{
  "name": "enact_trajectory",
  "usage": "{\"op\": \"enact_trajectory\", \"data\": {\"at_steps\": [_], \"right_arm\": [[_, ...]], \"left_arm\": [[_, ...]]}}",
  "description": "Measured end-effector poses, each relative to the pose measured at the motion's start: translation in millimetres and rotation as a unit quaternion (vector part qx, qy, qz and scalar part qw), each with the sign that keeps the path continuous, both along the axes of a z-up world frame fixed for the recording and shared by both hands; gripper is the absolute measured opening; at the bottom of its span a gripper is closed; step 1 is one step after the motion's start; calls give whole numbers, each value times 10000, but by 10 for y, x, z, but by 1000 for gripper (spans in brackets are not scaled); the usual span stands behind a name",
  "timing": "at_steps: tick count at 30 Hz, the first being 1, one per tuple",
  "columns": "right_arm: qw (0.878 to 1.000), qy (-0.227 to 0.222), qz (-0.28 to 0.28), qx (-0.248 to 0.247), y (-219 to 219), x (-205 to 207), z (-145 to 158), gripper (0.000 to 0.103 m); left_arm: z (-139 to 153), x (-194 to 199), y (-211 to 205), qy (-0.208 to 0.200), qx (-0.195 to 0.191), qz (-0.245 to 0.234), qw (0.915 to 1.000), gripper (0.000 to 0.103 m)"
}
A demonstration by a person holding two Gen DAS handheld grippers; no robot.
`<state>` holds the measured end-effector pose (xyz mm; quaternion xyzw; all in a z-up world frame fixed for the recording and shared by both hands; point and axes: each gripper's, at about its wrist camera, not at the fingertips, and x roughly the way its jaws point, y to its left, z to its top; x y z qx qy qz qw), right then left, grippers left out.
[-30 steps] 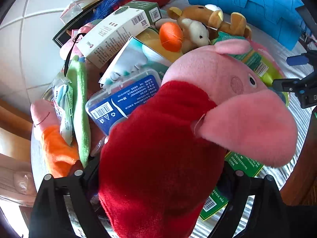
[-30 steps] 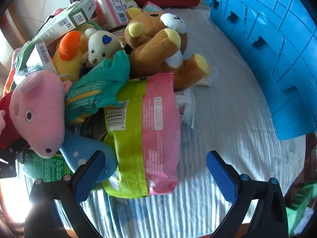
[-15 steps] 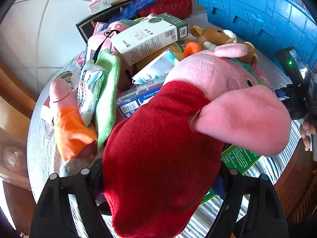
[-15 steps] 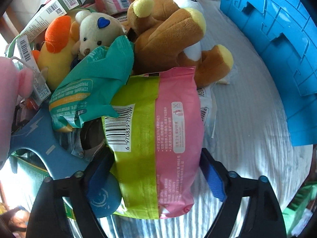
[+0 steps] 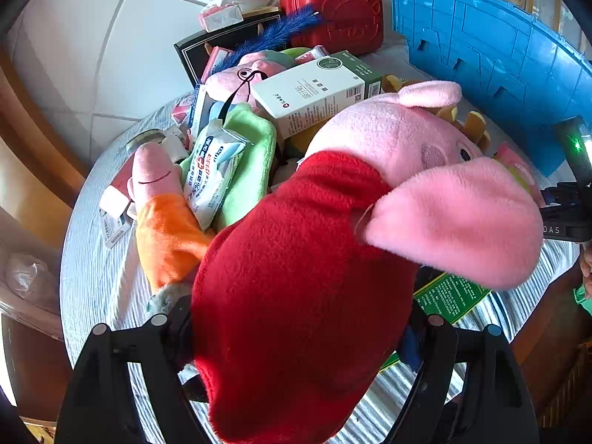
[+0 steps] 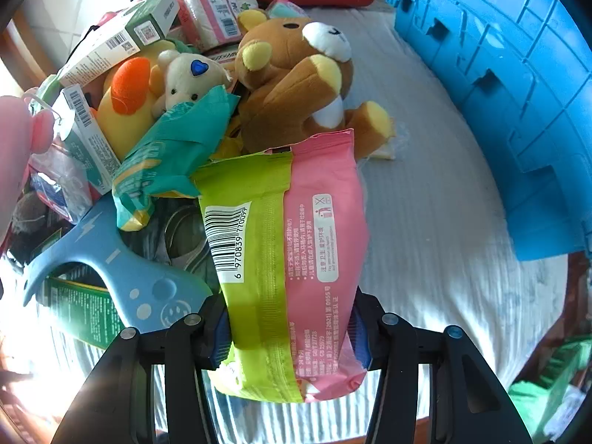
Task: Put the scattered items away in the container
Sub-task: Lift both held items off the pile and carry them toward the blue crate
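A blue plastic crate (image 6: 518,92) stands at the far right of the striped worktop (image 6: 425,185), well apart from the heap of toys and packets piled to its left — none of the held things is in it yet. The left tongs (image 5: 296,333) pinch the red body of a pink pig plush (image 5: 314,259), which fills most of the left wrist view and hangs clear above the heap. A brown bear plush (image 6: 296,74) lies on the heap just beyond the right tongs (image 6: 292,333), whose jaws are closing on a green-and-pink snack packet (image 6: 288,259), the blue pads touching both its sides. A white-and-green carton (image 5: 318,92) rests on top of the pile, near a light-blue controller cover (image 6: 122,277) and a small cream bear (image 6: 188,77) — a teal packet (image 6: 174,151) lies between them.
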<state>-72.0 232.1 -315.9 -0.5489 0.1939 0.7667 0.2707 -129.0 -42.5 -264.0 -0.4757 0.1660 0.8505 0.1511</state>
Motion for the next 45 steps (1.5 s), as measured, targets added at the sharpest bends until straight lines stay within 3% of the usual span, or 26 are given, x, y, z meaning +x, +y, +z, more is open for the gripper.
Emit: {"op": "enact_trajectory", "data": {"at_steps": [7,13,18,30,45], "right_arm": [[9997,126,-113,194,-164,-7,385,50],[9988,266,-85,391,-399,227,742,50],[9972,533,-41,527,-153,349,987,50],[9895,1282,-4,673,-619,337,1889,50],[9770,1975,41,801,-1090,372,2548,50]], "left_arm": [[244,90,-152,125,112,62,9998,82],[481,185,-328,260,193,198,9993,82],[692,274,-486,387,262,278,9985,82],[1197,490,-841,816,429,429,9948,82],[1735,546,-1050,1254,706,374,9889,82]]}}
